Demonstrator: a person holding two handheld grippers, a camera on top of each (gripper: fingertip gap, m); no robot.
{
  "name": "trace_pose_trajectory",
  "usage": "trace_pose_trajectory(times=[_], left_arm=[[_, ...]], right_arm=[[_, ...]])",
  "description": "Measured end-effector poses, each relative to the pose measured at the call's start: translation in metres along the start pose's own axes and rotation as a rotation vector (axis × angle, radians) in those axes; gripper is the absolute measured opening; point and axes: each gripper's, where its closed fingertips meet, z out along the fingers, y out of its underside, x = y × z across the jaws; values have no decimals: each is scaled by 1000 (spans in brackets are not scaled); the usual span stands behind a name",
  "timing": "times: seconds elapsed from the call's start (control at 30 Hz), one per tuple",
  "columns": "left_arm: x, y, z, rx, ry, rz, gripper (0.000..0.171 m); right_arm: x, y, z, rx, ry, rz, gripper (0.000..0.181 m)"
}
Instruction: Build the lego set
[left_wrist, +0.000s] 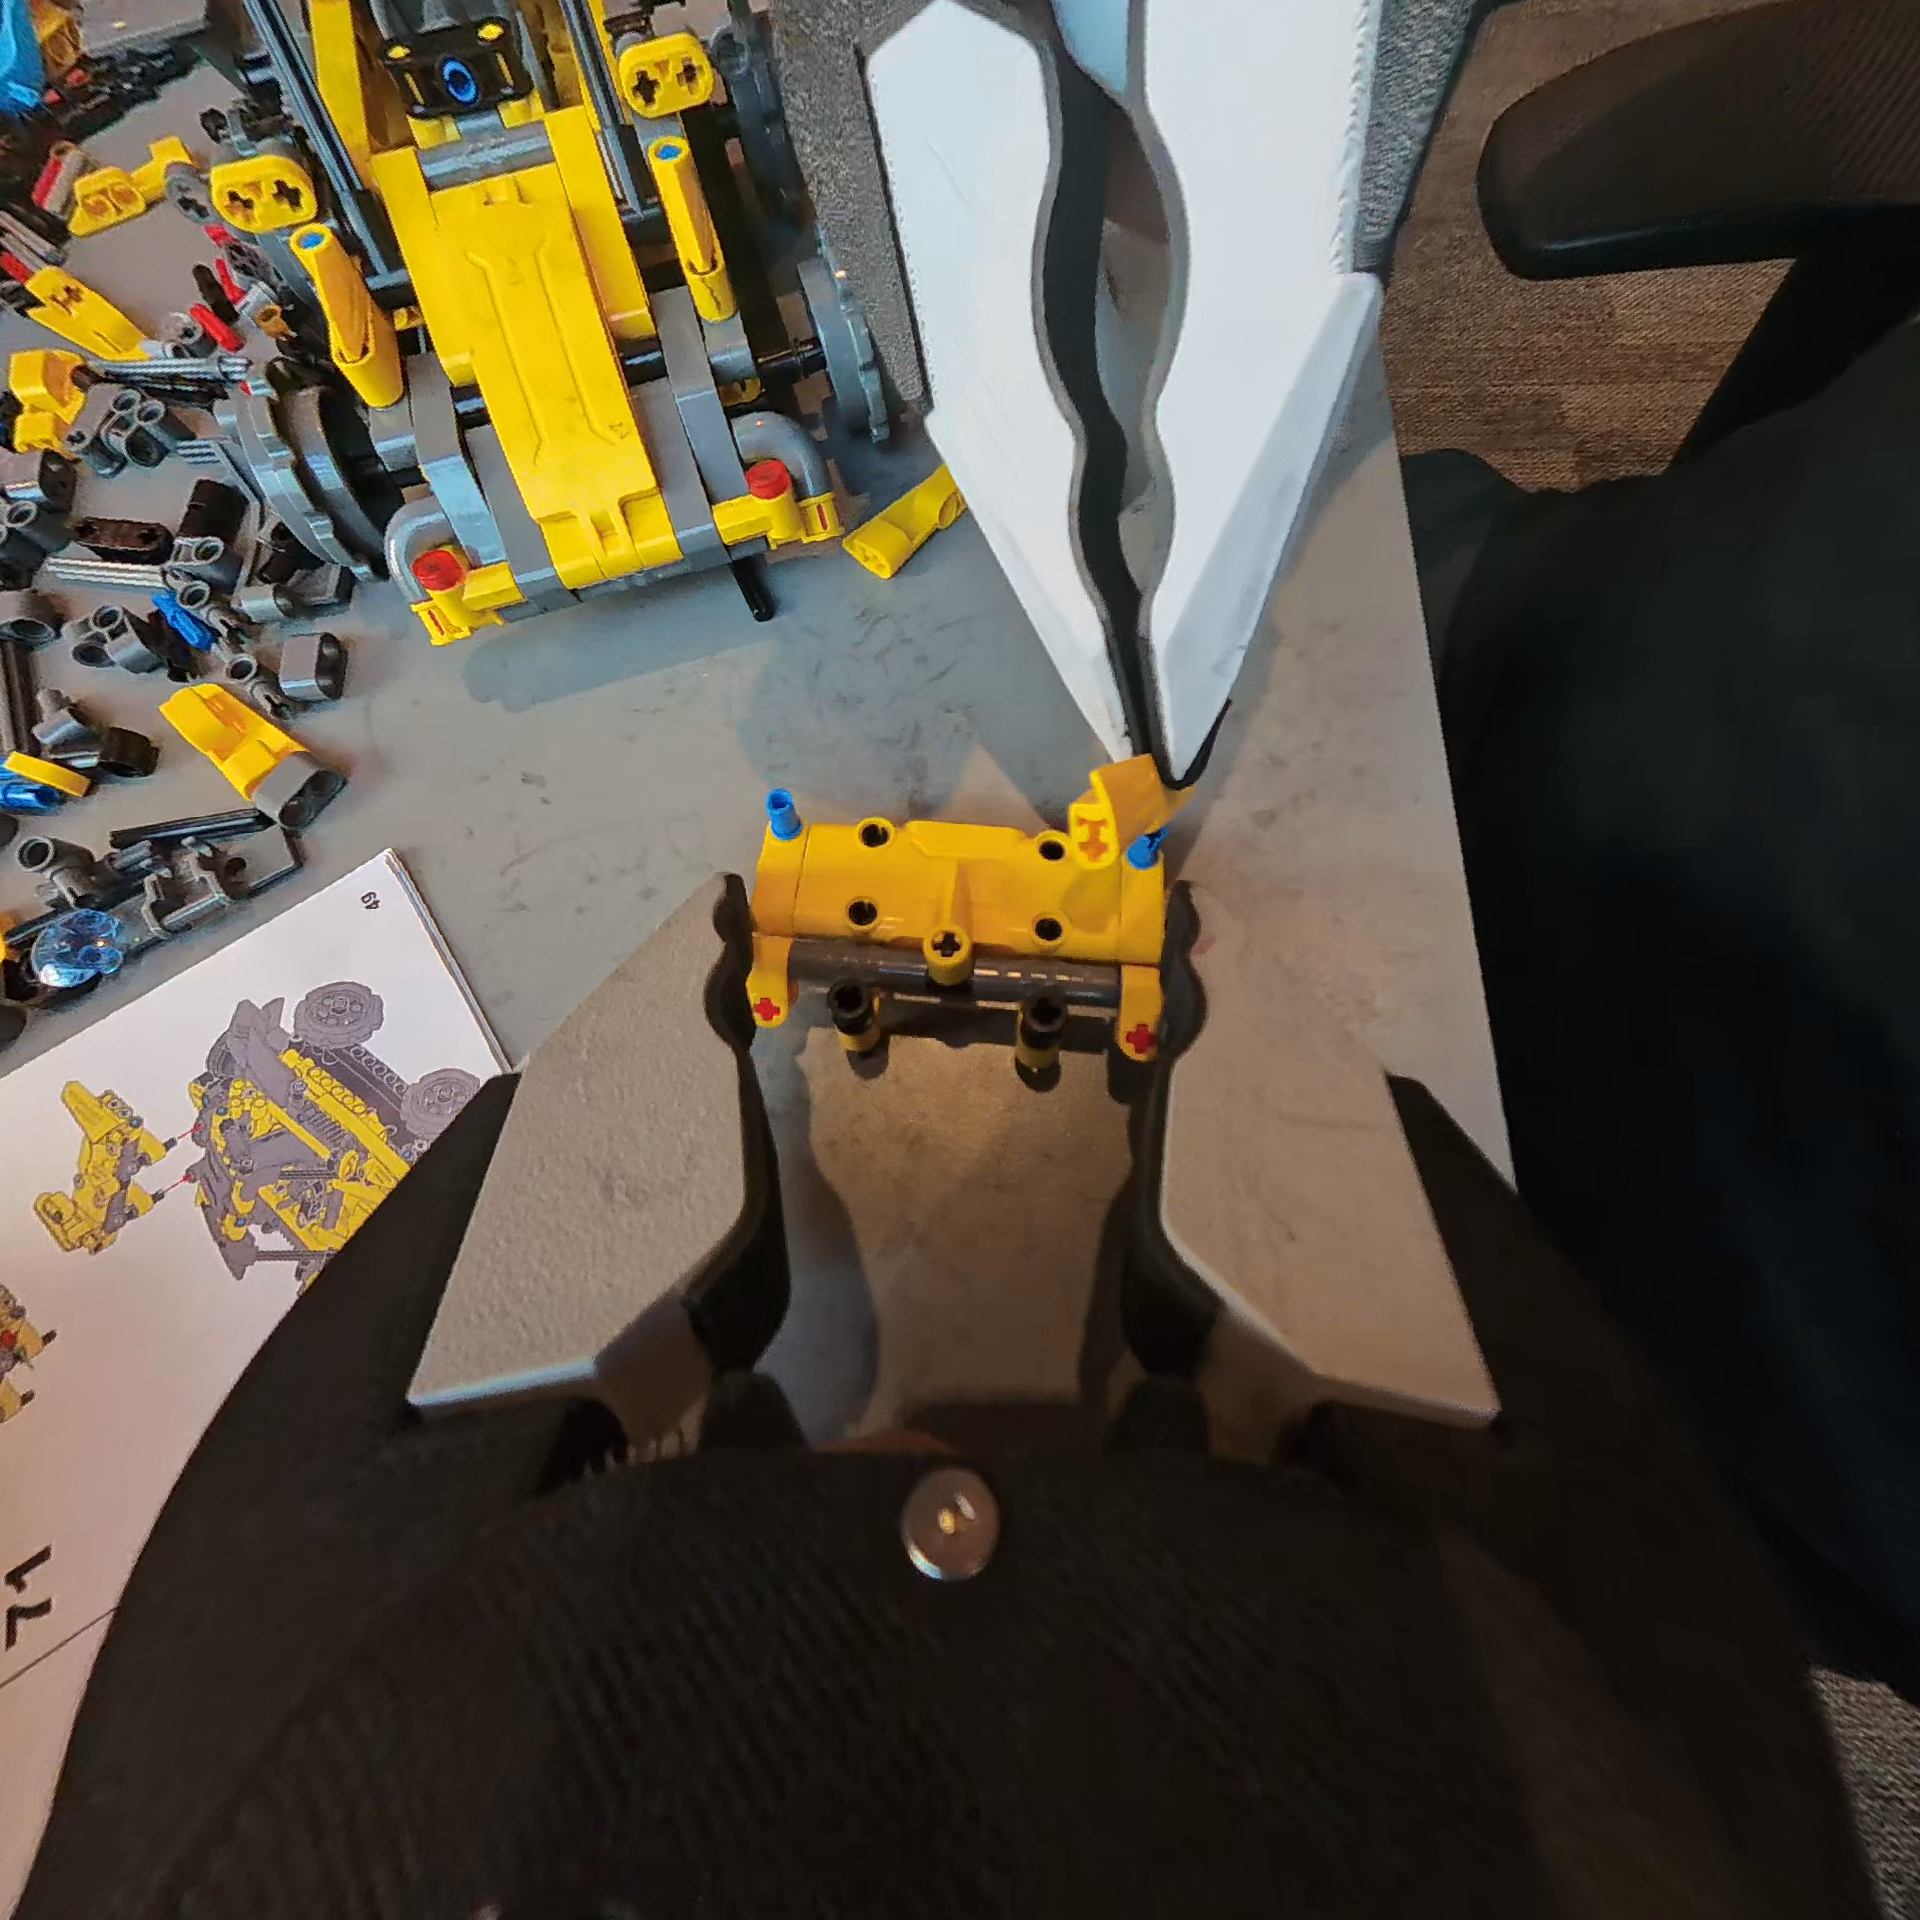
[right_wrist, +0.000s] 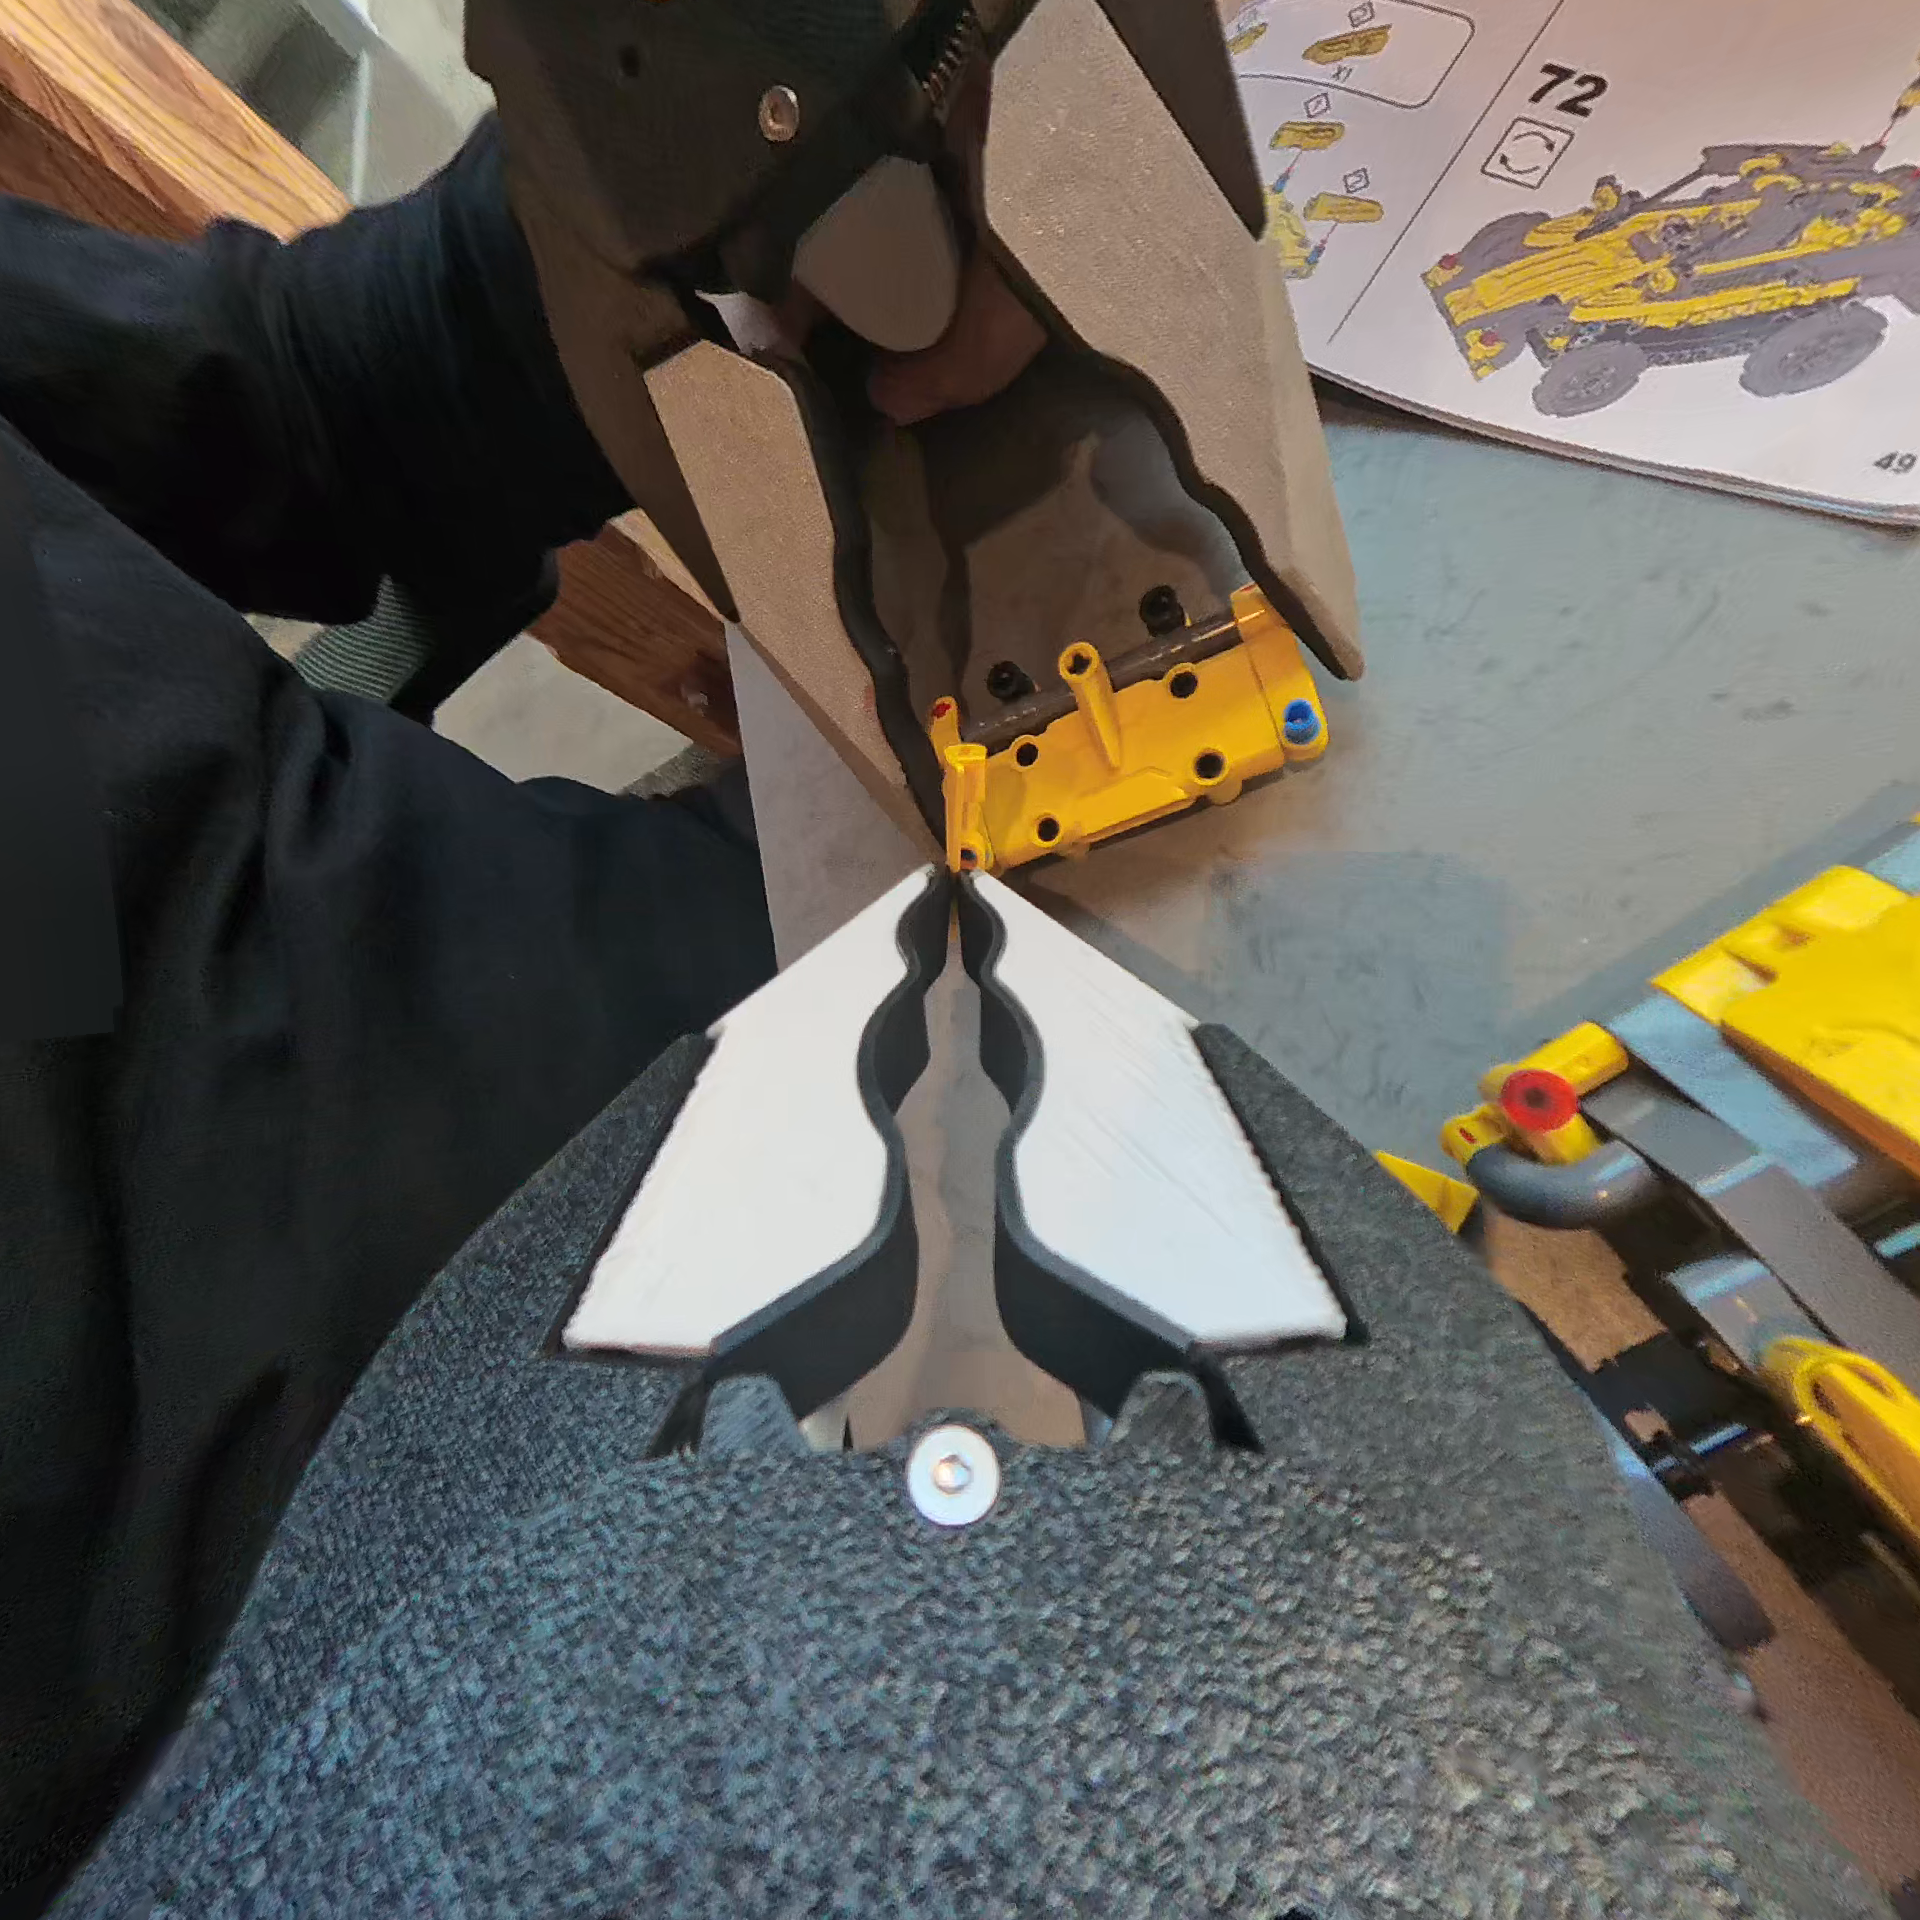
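In the left wrist view, the left tongs (left_wrist: 951, 935) clenched a yellow brick assembly (left_wrist: 956, 894) by its two ends, near the bench's (left_wrist: 623, 748) right edge. The white right tongs (left_wrist: 1148, 764) came in from above, pinching a small yellow connector (left_wrist: 1117, 816) at the assembly's far right corner. A large yellow model (left_wrist: 540, 343), loose parts (left_wrist: 156, 582) and an instruction booklet (left_wrist: 208, 1122) lay to the left. In the right wrist view, the right tongs (right_wrist: 958, 878) stood nearly closed, seemingly gripping the connector (right_wrist: 964, 795); the grey left tongs (right_wrist: 1122, 717) spanned the assembly (right_wrist: 1132, 753), the booklet (right_wrist: 1558, 239) beyond.
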Motion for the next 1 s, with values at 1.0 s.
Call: trace_pose_trajectory(times=[1.0], left_arm=[[-5,1,0,2,-24,-8,77]], right_arm=[[1,-8,-7,83,-52,-75,1]])
